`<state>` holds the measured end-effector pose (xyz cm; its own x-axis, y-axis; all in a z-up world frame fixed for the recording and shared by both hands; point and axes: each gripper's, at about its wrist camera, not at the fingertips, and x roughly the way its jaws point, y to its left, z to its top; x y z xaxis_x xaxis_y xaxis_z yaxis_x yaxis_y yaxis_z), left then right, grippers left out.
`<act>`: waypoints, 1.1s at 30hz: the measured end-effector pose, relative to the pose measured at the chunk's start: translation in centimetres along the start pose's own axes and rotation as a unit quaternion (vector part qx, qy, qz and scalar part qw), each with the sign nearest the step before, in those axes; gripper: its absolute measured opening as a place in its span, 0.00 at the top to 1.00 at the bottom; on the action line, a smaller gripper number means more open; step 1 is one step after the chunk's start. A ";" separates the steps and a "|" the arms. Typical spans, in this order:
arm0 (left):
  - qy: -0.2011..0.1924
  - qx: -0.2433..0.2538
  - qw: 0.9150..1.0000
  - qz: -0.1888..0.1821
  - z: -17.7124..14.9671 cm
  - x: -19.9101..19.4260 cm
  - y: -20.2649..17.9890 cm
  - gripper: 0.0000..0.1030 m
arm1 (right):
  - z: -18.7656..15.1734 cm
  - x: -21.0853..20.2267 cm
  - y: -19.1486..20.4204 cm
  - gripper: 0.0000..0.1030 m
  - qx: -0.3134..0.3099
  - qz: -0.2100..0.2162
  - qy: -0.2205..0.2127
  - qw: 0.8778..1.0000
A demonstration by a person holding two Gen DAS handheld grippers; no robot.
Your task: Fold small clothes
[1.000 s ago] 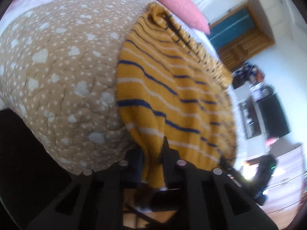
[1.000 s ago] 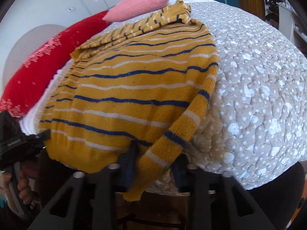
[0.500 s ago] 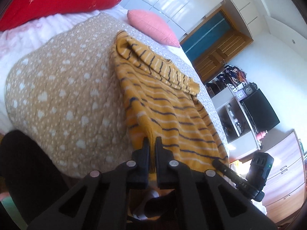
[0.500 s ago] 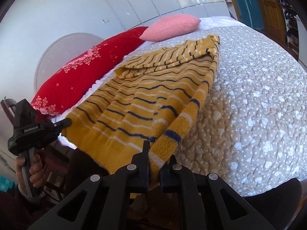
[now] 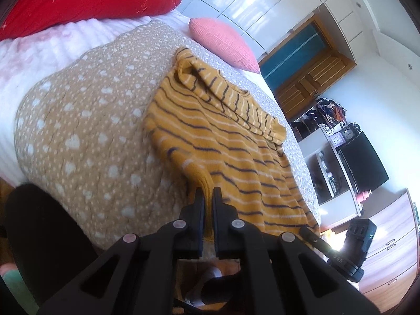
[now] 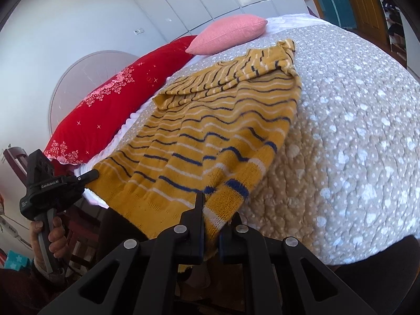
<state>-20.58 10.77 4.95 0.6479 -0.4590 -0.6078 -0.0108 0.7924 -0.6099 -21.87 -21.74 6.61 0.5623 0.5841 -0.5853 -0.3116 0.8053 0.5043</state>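
A small mustard-yellow sweater (image 5: 223,141) with navy and white stripes lies on the beige dotted quilt (image 5: 86,141), its sleeves folded across the far top. My left gripper (image 5: 208,197) is shut on one near bottom corner of the sweater. My right gripper (image 6: 218,210) is shut on the other near corner of the sweater (image 6: 210,141), by the striped side edge. Both corners are lifted off the quilt (image 6: 354,141) near the bed's front edge. The left gripper also shows in the right wrist view (image 6: 90,176), and the right one in the left wrist view (image 5: 309,233).
A red embroidered pillow (image 6: 110,105) and a pink pillow (image 6: 231,31) lie at the head of the bed. A wooden door (image 5: 309,78), a dark screen (image 5: 365,162) and a wooden cabinet (image 5: 388,257) stand beyond the bed.
Both grippers have risen and pulled back with the sweater's near corners, so the hem lifts off the quilt and more of the bed and room shows.
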 end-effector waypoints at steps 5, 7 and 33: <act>-0.007 0.005 1.000 -0.001 2.5 1.4 -0.7 0.95 | 3.0 0.7 0.1 0.92 -0.017 0.012 -0.016 1.000; -0.012 0.012 1.000 0.001 3.8 2.1 -1.2 0.95 | 4.4 1.1 0.0 0.92 -0.011 0.023 -0.020 0.999; 0.015 -0.009 0.996 0.083 29.3 23.1 -0.4 0.43 | 28.4 18.5 -13.9 0.47 0.205 -0.006 -0.055 0.977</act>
<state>16.69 11.60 6.02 0.6132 -0.3334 -0.7161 -0.1310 0.8511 -0.5084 14.64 -24.95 6.80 0.6503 0.5419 -0.5324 0.0167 0.6905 0.7232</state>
